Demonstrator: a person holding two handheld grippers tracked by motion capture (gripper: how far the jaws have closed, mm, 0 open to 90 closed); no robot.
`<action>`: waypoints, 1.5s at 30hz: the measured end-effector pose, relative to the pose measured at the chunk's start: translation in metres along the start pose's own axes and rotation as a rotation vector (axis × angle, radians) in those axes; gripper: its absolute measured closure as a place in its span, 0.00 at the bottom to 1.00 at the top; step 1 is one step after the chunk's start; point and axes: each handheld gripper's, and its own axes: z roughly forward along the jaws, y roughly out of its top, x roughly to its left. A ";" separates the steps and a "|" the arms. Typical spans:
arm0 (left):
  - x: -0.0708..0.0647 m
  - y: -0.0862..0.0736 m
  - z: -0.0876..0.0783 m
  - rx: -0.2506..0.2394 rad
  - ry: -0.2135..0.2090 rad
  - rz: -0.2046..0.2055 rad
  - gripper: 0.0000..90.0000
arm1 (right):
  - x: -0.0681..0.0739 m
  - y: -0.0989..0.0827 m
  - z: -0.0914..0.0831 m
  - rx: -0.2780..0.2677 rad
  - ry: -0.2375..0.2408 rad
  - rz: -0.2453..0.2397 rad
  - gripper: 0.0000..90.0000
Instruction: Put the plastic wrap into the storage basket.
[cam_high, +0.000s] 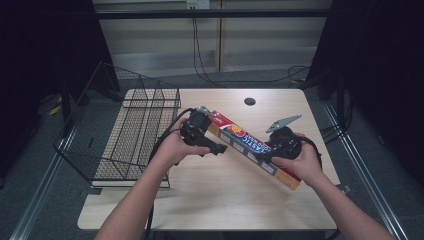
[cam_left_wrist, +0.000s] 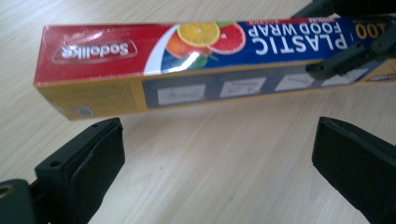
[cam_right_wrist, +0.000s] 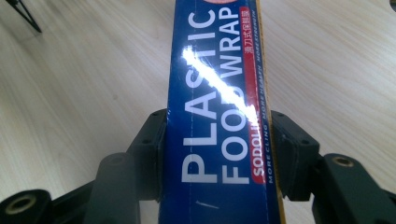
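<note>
High view, near: my right gripper (cam_high: 260, 159) is clamped across the plastic food wrap box (cam_high: 250, 145), just short of its near end.
Box axis: long axis slants from near right, up and away to far left, held above the table (cam_high: 210, 200).
Left gripper (cam_high: 216, 148): jaws apart, gripping nothing, just beside the box's far red end.
Beyond: wire basket (cam_high: 135, 135) at far left.

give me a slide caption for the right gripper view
Right gripper shut on a plastic food wrap box above the wooden table.
</note>
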 end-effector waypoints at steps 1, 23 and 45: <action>0.002 0.003 0.000 -0.003 0.010 -0.014 0.03 | 0.003 0.001 -0.001 0.002 0.009 -0.001 0.51; -0.001 0.037 0.008 0.062 -0.031 0.161 0.01 | 0.013 0.014 -0.006 0.020 0.071 -0.094 0.51; -0.014 0.048 0.033 0.169 -0.083 0.289 0.02 | 0.011 0.019 -0.014 0.021 0.142 -0.196 0.50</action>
